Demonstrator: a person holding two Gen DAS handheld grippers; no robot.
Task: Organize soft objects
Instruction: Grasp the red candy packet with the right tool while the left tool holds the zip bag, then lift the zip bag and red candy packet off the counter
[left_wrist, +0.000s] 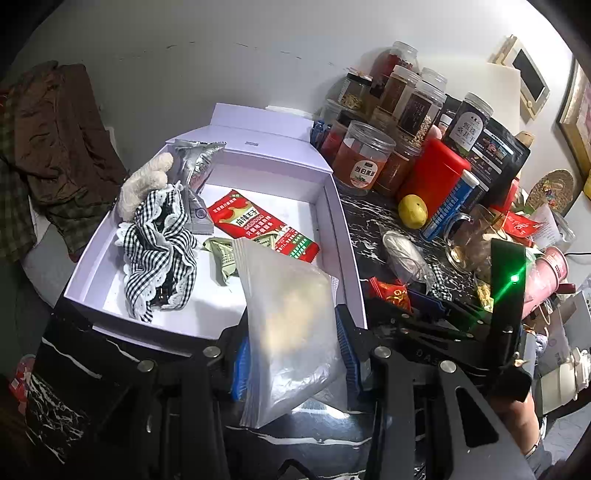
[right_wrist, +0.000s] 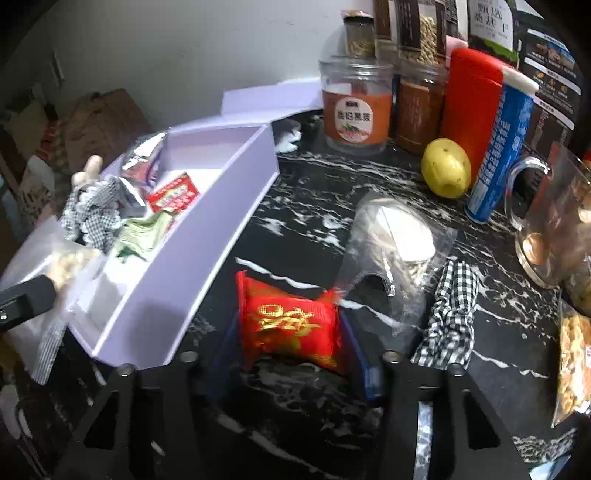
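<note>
My left gripper (left_wrist: 291, 354) is shut on a clear zip bag (left_wrist: 291, 317) of pale contents, held over the near edge of the white box (left_wrist: 343, 229). The box holds a checked frilly cloth (left_wrist: 162, 251), a cream plush toy (left_wrist: 142, 184), a silver packet (left_wrist: 195, 162), a red snack packet (left_wrist: 262, 225) and a green packet (left_wrist: 221, 254). My right gripper (right_wrist: 288, 343) stands around a red embroidered pouch (right_wrist: 291, 321) on the black marble counter, its jaws close against the pouch's sides. A checked cloth (right_wrist: 450, 321) and a clear bag (right_wrist: 395, 240) lie right of the pouch.
Jars (left_wrist: 364, 158), a red canister (left_wrist: 432, 173), a blue tube (left_wrist: 450, 206), a lemon (left_wrist: 412, 211) and a glass mug (right_wrist: 554, 214) crowd the counter's back right. Brown clothing (left_wrist: 55, 140) lies left of the box. The box's right wall (right_wrist: 207, 236) stands just left of the pouch.
</note>
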